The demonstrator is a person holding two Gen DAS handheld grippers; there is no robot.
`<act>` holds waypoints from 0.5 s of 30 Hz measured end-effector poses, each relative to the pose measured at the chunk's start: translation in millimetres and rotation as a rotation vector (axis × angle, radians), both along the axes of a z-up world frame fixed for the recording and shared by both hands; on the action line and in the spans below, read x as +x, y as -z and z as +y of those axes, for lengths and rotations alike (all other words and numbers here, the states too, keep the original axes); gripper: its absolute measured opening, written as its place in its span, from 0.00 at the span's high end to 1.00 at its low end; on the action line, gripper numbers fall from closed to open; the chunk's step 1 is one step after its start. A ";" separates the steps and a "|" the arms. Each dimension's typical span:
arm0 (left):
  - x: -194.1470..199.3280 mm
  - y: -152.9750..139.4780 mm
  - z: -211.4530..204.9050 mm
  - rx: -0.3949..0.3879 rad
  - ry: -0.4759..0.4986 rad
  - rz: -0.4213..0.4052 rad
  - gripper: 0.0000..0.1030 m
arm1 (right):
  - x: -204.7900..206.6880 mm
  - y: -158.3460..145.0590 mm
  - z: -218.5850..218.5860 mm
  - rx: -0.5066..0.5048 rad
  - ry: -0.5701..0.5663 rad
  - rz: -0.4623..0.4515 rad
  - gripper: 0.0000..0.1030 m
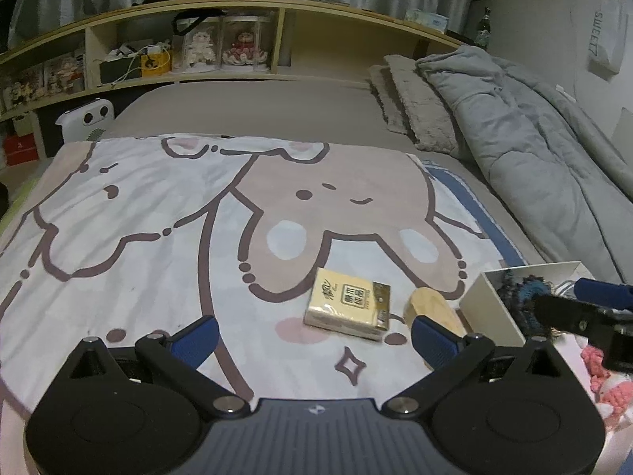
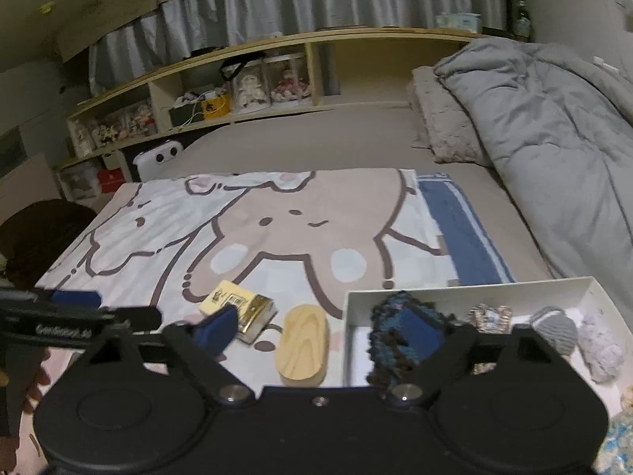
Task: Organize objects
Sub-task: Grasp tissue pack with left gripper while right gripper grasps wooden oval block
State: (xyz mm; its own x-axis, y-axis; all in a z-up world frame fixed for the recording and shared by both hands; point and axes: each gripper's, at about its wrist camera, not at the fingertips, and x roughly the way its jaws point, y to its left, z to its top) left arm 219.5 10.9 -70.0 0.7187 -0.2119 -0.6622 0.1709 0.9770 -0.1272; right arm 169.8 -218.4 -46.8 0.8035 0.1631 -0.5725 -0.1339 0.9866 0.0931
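On the cartoon-print cloth (image 1: 158,206) lies a yellow tissue pack (image 1: 348,306) (image 2: 237,306). To its right is an oval wooden block (image 1: 433,312) (image 2: 302,346), then a white box (image 1: 490,304) (image 2: 356,316) holding several knitted pieces. My left gripper (image 1: 314,338) stands open just short of the tissue pack, with nothing between its fingers. My right gripper (image 2: 318,330) is open too. The wooden block lies between its fingers, untouched, and its right finger hangs over a dark blue knit (image 2: 389,308) in the box. Each gripper also shows at the edge of the other's view.
A bunched grey duvet (image 1: 534,150) and a fuzzy pillow (image 1: 419,107) fill the bed's right side. A wooden shelf (image 1: 237,75) with dolls and clutter runs behind. A pink crochet toy (image 1: 605,388) lies beside the box. A white appliance (image 1: 85,118) stands at the bed's left.
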 end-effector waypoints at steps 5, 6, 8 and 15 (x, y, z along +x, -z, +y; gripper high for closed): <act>16.8 15.5 2.9 -0.024 0.055 0.011 0.17 | 7.1 16.0 21.3 -0.052 -0.103 0.023 0.42; 19.3 18.7 2.1 -0.024 0.068 0.012 0.19 | 10.2 19.7 23.9 -0.056 -0.114 0.039 0.44; 24.4 25.1 -0.6 -0.028 0.094 0.012 0.21 | 17.2 28.0 28.5 -0.069 -0.121 0.067 0.50; 39.6 45.6 -16.8 -0.007 0.177 0.010 0.27 | 26.5 54.4 47.9 -0.171 -0.138 0.085 0.57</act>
